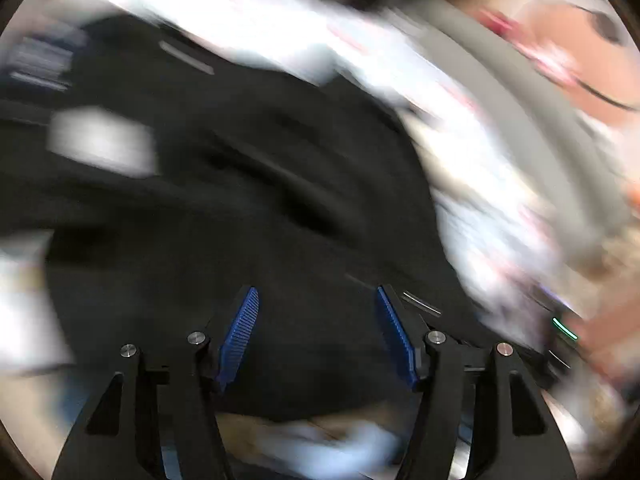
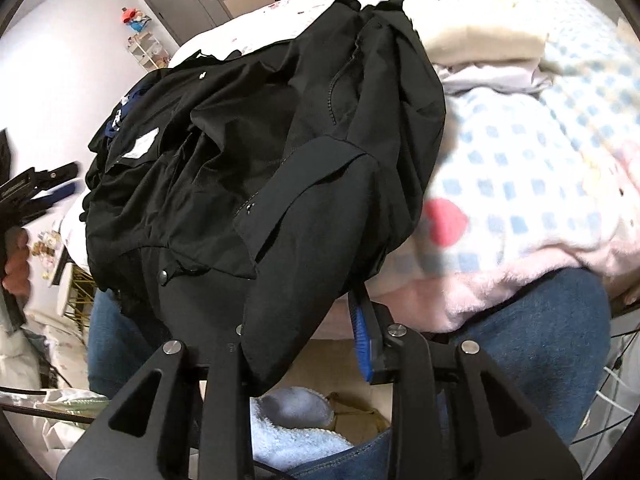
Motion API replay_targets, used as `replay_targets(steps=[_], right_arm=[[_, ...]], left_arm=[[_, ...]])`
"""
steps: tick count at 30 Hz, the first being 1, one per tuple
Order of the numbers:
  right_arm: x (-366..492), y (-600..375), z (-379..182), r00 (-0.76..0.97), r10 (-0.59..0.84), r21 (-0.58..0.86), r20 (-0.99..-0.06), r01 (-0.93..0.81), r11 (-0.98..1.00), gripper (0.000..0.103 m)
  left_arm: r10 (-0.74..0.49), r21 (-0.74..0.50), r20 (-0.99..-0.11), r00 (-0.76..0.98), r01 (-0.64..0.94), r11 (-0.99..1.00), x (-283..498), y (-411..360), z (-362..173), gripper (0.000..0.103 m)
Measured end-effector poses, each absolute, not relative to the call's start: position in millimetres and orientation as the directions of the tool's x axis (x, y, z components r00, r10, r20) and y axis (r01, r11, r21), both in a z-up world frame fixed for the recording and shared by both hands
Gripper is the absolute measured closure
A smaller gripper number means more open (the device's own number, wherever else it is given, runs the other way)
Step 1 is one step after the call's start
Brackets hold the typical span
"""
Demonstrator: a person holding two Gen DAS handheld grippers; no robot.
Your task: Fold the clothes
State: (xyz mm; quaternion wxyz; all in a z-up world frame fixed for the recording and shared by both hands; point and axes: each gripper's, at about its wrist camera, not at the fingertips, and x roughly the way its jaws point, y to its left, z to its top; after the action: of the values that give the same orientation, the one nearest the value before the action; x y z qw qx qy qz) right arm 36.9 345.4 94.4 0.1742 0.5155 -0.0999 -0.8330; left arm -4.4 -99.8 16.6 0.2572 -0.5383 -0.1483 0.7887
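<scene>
Black cloth, a jacket (image 2: 256,152), lies heaped on the bed (image 2: 520,152) over a checked blanket. One sleeve (image 2: 304,280) hangs off the bed's edge into the right hand-held gripper (image 2: 316,320), which stands partly apart; whether its pads press the sleeve I cannot tell. The left hand-held gripper (image 1: 316,336) is wide apart and empty above the jacket, in a blurred view.
</scene>
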Motion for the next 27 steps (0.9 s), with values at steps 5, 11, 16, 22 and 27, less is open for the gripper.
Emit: replay_targets(steps=[5, 11, 16, 22, 27], right_arm=[[38, 348, 91, -0.409, -0.390, 0.345, -0.825, 0.183, -0.921, 0.075], [47, 365, 98, -0.427, -0.402, 0.377, -0.810, 0.147, -0.915, 0.074], [43, 374, 97, -0.421, -0.420, 0.408, -0.804, 0.124, -0.904, 0.069], [34, 369, 78, -0.384, -0.411, 0.406, -0.827, 0.100, -0.909, 0.053], [34, 371, 85, -0.427, -0.395, 0.393, -0.813, 0.096, -0.914, 0.050]], left_arm=[[0.554, -0.495, -0.825, -0.108, -0.333, -0.803, -40, -1, -38, 0.041], [0.587, -0.541, -0.800, -0.123, -0.276, -0.795, -77, 31, -50, 0.037], [0.638, -0.616, -0.762, -0.110, -0.178, -0.767, -95, 18, -73, 0.033], [0.752, -0.733, -0.659, -0.012, -0.214, -0.646, -88, 27, -74, 0.033], [0.788, -0.780, -0.611, 0.080, -0.231, -0.581, -78, 37, -80, 0.033]])
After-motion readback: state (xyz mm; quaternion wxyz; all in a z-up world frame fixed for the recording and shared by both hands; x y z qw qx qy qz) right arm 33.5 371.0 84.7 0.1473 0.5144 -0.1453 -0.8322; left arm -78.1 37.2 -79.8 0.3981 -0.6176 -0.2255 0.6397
